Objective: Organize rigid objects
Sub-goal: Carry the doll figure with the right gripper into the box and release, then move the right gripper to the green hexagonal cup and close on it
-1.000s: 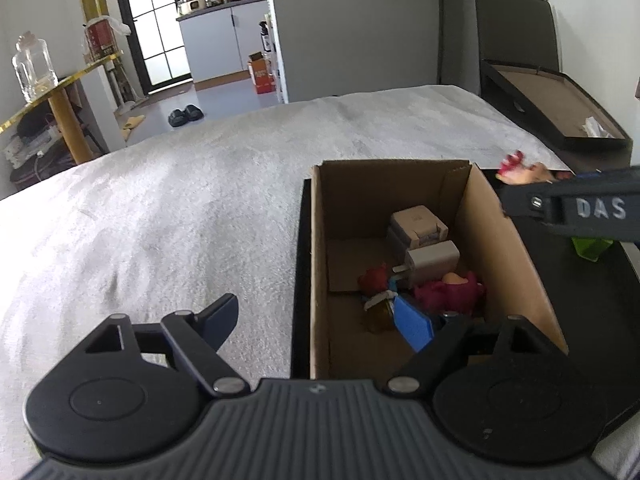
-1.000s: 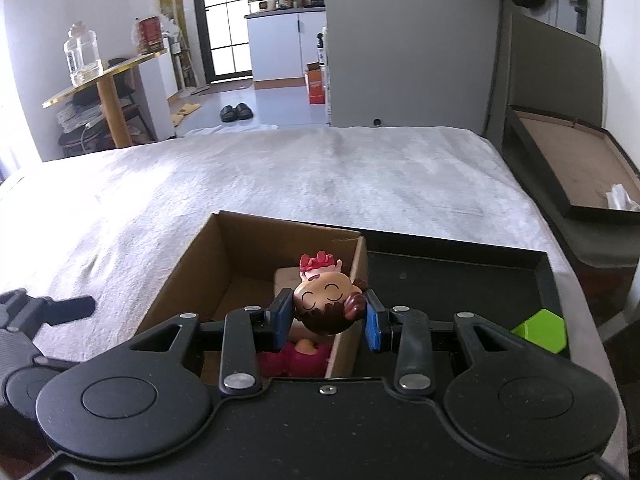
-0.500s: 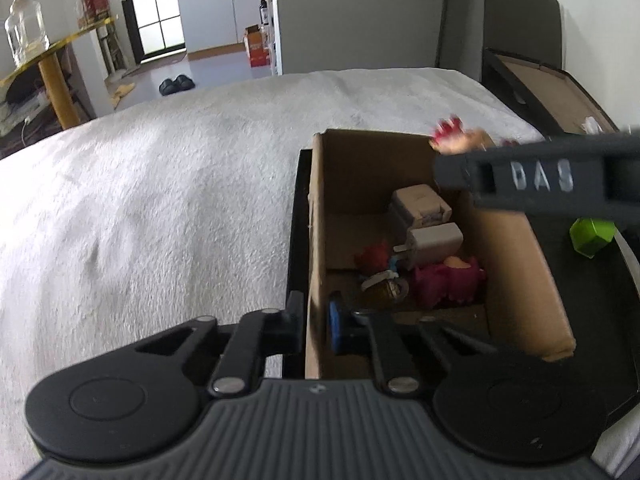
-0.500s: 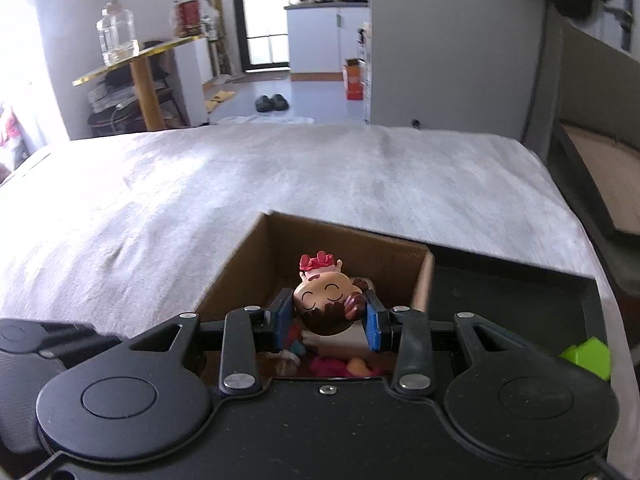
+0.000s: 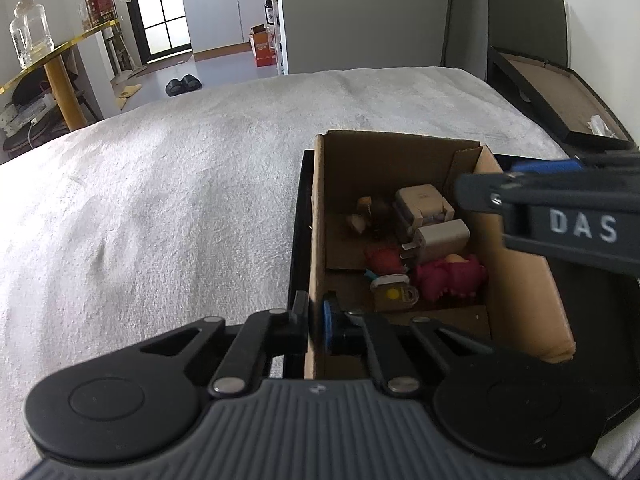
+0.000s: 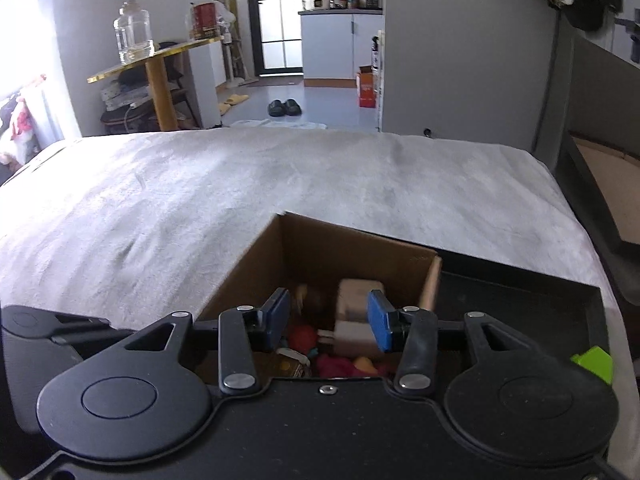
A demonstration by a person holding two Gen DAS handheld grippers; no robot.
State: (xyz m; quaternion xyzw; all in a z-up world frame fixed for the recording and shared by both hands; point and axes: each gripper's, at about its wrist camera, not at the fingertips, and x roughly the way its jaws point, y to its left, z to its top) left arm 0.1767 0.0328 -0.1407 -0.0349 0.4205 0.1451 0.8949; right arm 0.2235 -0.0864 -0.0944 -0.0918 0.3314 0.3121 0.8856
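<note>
Brown-haired figurine [image 5: 370, 212] blurred, half hidden in open brown cardboard box [image 5: 516, 280] with white chargers [image 5: 424, 206]. Left gripper [image 5: 316, 320] clenched on box wall. Right gripper [image 6: 329, 320] opening, empty.

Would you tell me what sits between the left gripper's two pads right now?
The near left wall of the cardboard box stands between the left gripper pads, which are shut on it; the left wrist view shows this.

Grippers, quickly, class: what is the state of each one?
Left gripper: shut on the cardboard box wall.
Right gripper: jaws opening, nothing between them.
</note>
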